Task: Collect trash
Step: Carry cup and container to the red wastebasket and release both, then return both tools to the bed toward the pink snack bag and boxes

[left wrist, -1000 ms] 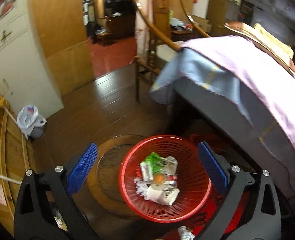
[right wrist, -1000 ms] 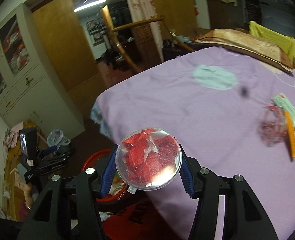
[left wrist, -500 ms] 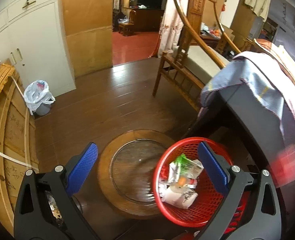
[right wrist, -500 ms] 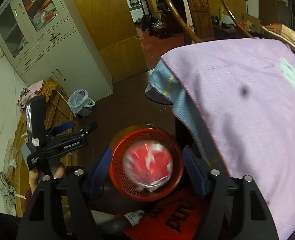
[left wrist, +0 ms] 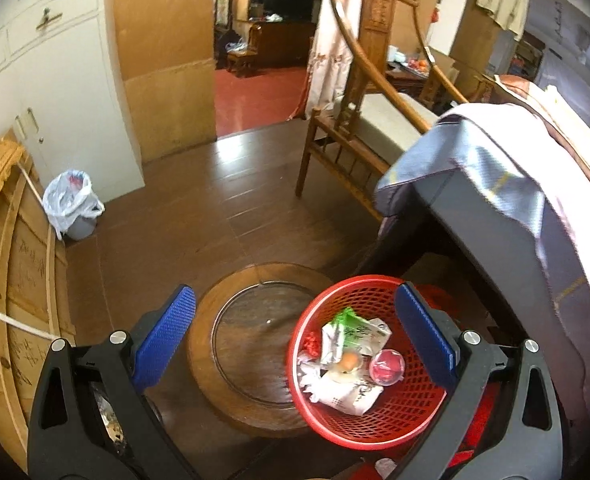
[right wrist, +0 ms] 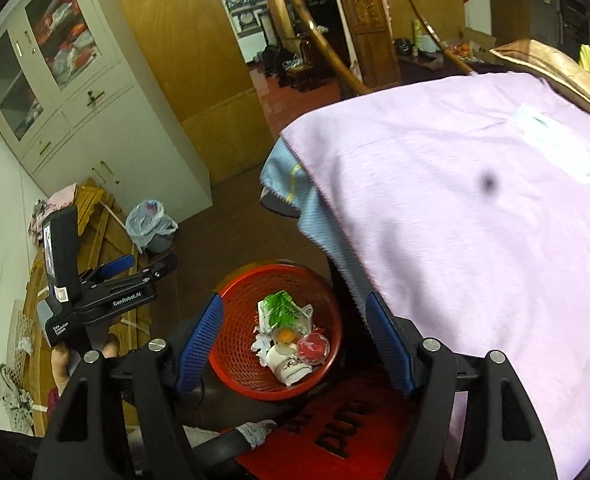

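Low in the right wrist frame, the right gripper (right wrist: 293,346) stands with its jaws apart and empty above the red basket (right wrist: 231,354), where the clear round container of red scraps (right wrist: 313,348) lies among cartons and cups. The left gripper (left wrist: 295,338) is wide open too, holding nothing. The drop looks done; draw the right gripper straight up clear of the rim before swinging toward the purple cloth (right wrist: 475,240) at right.
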### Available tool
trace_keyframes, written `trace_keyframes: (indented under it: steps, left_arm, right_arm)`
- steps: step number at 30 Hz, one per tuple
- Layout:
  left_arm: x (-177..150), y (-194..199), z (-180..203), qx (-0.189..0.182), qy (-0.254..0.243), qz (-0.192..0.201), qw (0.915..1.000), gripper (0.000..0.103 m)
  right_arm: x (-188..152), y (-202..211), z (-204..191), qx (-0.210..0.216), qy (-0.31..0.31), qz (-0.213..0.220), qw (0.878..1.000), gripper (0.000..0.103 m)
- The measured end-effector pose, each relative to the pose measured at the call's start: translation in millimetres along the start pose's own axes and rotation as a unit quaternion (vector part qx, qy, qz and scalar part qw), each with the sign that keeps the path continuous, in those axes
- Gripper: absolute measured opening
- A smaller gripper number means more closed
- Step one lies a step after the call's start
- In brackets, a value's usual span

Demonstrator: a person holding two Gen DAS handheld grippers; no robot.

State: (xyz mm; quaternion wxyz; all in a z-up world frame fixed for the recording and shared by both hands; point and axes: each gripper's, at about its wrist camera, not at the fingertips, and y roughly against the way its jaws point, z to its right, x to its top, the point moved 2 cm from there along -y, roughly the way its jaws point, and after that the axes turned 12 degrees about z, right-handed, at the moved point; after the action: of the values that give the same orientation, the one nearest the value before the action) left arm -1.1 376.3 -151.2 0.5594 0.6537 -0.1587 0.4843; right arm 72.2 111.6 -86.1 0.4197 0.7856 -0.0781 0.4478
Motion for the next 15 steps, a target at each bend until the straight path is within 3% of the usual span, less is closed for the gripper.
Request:
trace_keyframes:
  steps: [15]
  left_arm:
    - [16,64,88,-0.037,-0.078,0.042,0.9954,0.096]
  right_arm:
    - [-8,112,63,-0.036,-0.053,0.115,0.991,0.078]
